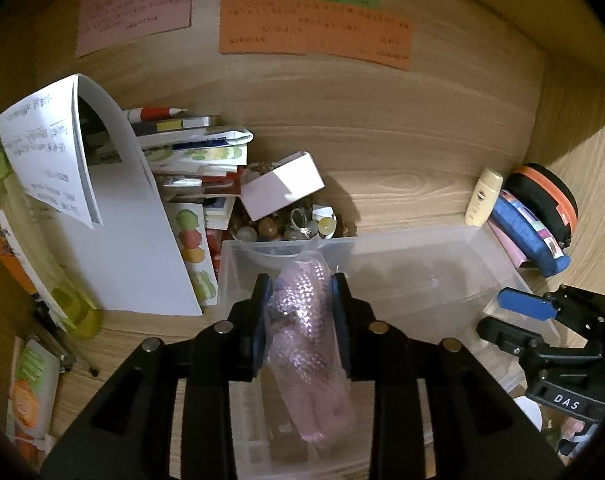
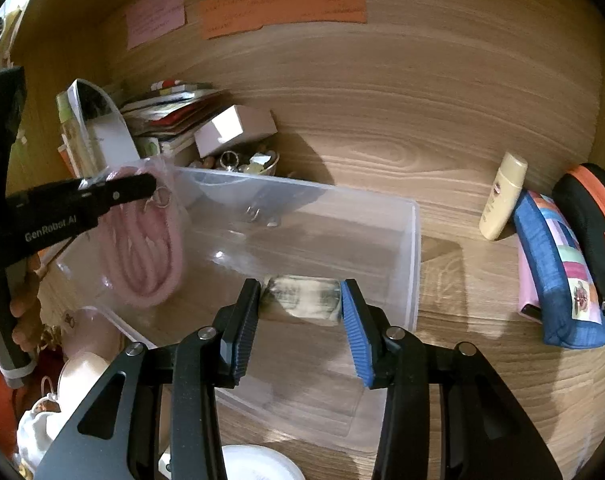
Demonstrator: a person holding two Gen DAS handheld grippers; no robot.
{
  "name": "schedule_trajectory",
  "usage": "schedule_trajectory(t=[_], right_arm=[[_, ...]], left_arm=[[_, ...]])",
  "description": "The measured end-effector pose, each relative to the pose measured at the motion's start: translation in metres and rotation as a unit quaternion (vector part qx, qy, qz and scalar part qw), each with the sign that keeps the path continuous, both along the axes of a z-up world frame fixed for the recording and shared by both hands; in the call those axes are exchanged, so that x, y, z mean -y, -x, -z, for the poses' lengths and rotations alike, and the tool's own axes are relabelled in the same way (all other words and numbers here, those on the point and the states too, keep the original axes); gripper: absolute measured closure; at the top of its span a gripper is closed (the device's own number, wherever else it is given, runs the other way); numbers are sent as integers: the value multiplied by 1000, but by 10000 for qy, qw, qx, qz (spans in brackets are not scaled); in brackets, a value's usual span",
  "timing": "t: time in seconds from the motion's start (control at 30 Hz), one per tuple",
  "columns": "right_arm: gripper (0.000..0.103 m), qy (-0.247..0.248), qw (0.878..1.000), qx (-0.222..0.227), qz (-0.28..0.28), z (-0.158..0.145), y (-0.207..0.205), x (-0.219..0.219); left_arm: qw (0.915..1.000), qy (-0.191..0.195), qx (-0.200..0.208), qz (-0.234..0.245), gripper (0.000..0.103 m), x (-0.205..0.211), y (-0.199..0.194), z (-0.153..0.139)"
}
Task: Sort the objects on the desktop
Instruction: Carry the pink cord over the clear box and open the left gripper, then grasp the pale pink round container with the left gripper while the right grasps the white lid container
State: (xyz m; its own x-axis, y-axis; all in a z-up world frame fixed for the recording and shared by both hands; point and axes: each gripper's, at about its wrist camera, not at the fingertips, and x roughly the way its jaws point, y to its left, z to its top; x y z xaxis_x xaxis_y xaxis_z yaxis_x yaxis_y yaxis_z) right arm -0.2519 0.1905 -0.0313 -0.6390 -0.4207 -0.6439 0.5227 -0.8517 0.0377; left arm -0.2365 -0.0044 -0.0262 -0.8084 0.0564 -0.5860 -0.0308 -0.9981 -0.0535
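My left gripper is shut on a clear bag with a coiled pink cord. The bag hangs just over the left end of a clear plastic bin. In the right wrist view the same bag of pink cord dangles from the left gripper above the bin. My right gripper is shut on a small pale block with dark print, held over the bin's near side. The right gripper also shows at the right edge of the left wrist view, by the bin's right end.
Behind the bin are a bowl of beads under a white box, and stacked books. A cream tube, a blue pencil case and a black-orange pouch lie right. A yellow-green bottle stands left. A hand grips the left handle.
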Motion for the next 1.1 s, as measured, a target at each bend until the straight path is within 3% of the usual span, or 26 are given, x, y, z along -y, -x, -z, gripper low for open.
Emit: schedule_trajectory(t=[0.1,0.27,0.37,0.47,0.63,0.73,0.9,1.0,1.1], right_arm=[[64,0,10000,-39,8,0,-1,0],[47,22,9999,-159,59,-2,-4,-1],[37,39,9995,-304,63,-6,-8,-1],[21,-2,9989,-454,145,-9,-12,-1],[19,104,9973,-702,194,-18,-19,-5],[14,213,9972,-696,141,-25,-22,-9],[10,210,9967,-786,23,-38,-39,-10],[0,225,9952,-951,-47,-43,-60,-11],[0,306,9944,-1006,-146,-45,-81,-14]], left_arm=[[10000,-48,-31,-18,59,1,-3,-1],[9998,-78,-190,-46,40,2,-7,-6],[9996,-70,-286,-33,35,3,-9,-10],[9993,-182,-304,88,33,3,-10,-14],[9984,-288,-447,196,24,3,-17,-28],[9984,-221,-488,179,10,2,-26,-38],[9986,36,-503,183,7,-3,-45,-46],[9984,53,-532,178,6,-1,-58,-49],[9986,38,-527,83,5,1,-73,-48]])
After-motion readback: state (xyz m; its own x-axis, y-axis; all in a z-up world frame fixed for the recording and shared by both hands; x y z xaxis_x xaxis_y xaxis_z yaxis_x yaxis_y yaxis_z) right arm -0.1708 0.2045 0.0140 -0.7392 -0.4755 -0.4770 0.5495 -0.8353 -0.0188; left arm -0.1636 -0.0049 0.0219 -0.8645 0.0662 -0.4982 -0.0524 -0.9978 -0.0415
